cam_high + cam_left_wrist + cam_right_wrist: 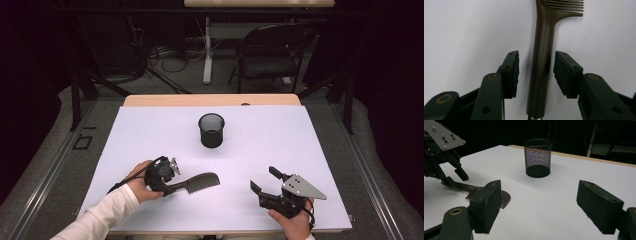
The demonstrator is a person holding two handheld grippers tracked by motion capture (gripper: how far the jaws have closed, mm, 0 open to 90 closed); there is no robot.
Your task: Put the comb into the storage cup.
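Gripping stage: the left gripper (536, 75) straddled the comb (197, 182) at its handle, low over the white table (150, 130).
Left jaws: they stood apart, one pad on each side of the handle, with a visible gap on both sides; nothing was clamped.
Right jaws: the right gripper (265, 181) sat well apart from the comb near the table's front edge, its jaws wide and holding nothing.
Comb position: it lay flat on the table, teeth end pointing toward the right gripper, handle end between the left pads.
Cup position: the mesh cup (211, 130) stood upright farther back, near the middle of the table, well apart from the comb.
Slip risk: the handle looked smooth and narrow, so a closing grip placed off-centre could likely have squeezed it out sideways.
Tilt risk: a hold so near the handle's end would probably have let the toothed end droop on lifting.
Scrape risk: pads that low might have dragged on the table.
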